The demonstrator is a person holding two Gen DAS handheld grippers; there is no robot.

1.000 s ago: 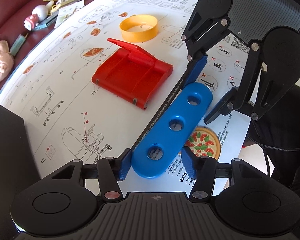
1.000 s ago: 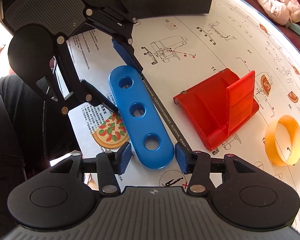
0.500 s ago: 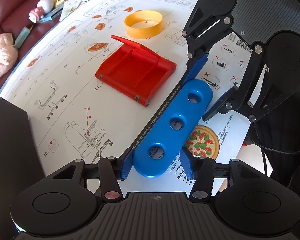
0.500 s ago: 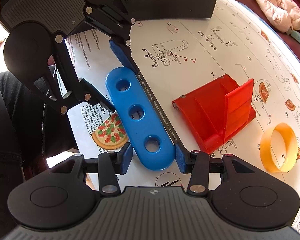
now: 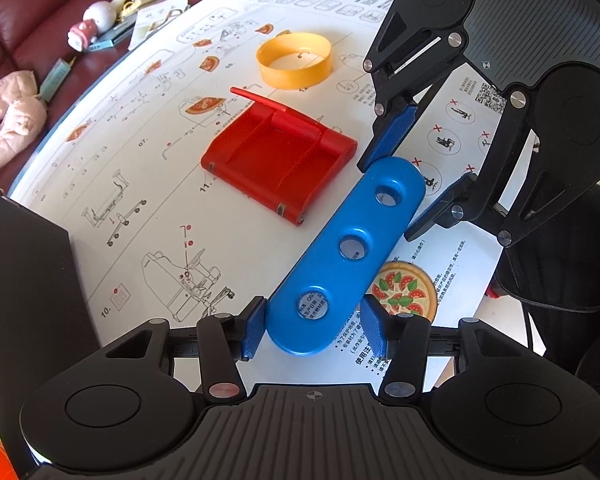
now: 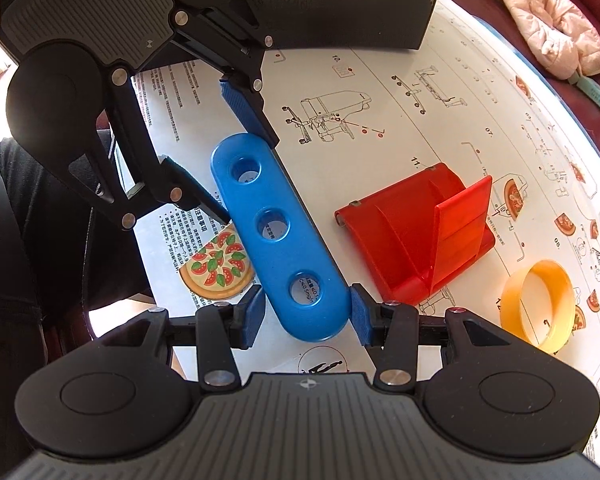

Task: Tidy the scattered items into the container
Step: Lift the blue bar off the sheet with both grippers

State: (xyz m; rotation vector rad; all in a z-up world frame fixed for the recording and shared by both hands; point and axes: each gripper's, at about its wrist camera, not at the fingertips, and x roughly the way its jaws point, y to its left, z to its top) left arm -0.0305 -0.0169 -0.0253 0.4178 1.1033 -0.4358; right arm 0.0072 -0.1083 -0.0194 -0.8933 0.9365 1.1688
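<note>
The big white instruction sheet [image 5: 148, 184] covers the table, matte paper printed with chair diagrams and pizza stickers, and the dark, hard-sided container [image 6: 340, 4] sits at its edge. Over the last second the blue bar [image 5: 340, 256] has come up off the paper, its shadow line gone from beneath it, so the carry to the container looks to have begun. It is a smooth, glossy plastic strip with rounded ends and three round holes. The left gripper [image 5: 314, 330] has its blue ribbed pads closed against one end, the right gripper [image 6: 306, 314] likewise clamps the other end; each is partly closed, only bar-wide. Beside the bar lies the red ridged plastic stand [image 5: 280, 160], and farther off the thin yellow ring [image 5: 294, 62], both untouched.
</note>
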